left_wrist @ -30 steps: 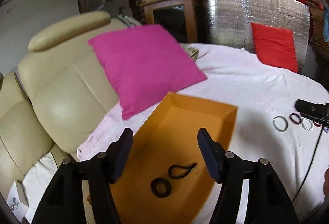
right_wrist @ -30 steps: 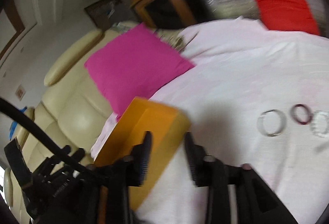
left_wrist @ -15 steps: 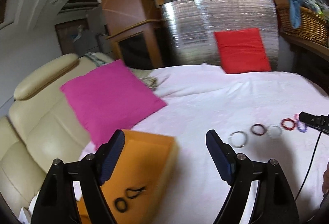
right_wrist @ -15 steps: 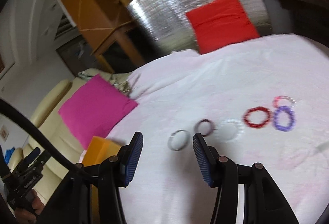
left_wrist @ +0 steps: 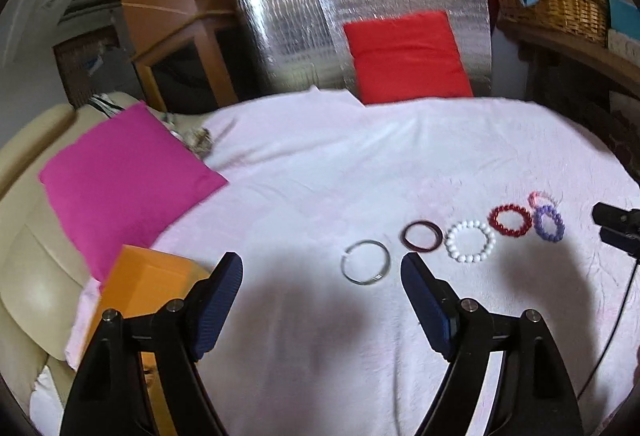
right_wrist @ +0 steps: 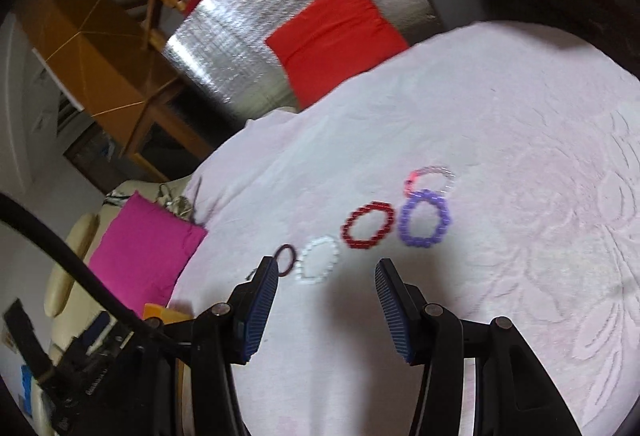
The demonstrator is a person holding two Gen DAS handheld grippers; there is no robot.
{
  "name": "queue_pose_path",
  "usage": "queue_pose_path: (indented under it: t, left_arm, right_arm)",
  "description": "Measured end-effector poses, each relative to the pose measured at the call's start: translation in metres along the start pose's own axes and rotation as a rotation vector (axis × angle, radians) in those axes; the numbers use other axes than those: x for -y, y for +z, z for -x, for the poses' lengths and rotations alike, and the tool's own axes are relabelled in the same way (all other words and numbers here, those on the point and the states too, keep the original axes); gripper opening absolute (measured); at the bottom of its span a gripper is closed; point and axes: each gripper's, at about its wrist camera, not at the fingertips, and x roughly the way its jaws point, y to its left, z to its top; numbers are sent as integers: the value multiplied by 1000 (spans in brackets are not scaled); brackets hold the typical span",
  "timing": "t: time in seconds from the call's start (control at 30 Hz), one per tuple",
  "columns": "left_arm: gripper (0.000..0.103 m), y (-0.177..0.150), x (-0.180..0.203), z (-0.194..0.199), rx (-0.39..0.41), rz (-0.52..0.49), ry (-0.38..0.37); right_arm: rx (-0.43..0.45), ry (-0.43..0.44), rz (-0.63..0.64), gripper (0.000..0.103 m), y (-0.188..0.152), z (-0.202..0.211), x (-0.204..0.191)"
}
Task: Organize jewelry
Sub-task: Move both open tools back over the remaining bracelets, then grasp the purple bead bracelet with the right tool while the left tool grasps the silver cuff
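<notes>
Box [left_wrist: 140, 276] slid leftward, beaded bracelets [left_wrist: 470, 246] centred

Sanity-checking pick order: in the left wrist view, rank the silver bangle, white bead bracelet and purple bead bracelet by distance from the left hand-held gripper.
1. silver bangle, just ahead of the left hand-held gripper
2. white bead bracelet, farther right
3. purple bead bracelet, far right

Both wrist views look down, sharing the bracelet row [left_wrist: 468, 246].
</notes>
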Motion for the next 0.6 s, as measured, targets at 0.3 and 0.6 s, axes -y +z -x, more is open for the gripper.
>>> queue_pose_path:
  t: [0.3, 0.6]
  left_arm:
    - [82, -23, 21, -77, -172, 6, -125]
    - [82, -33, 10, -113, -255, 26, -202]
  right_arm:
    - [-41, -103, -37, 54, 5, -20, 35]
    - [-96, -216, 0, 54, 7, -57, 44]
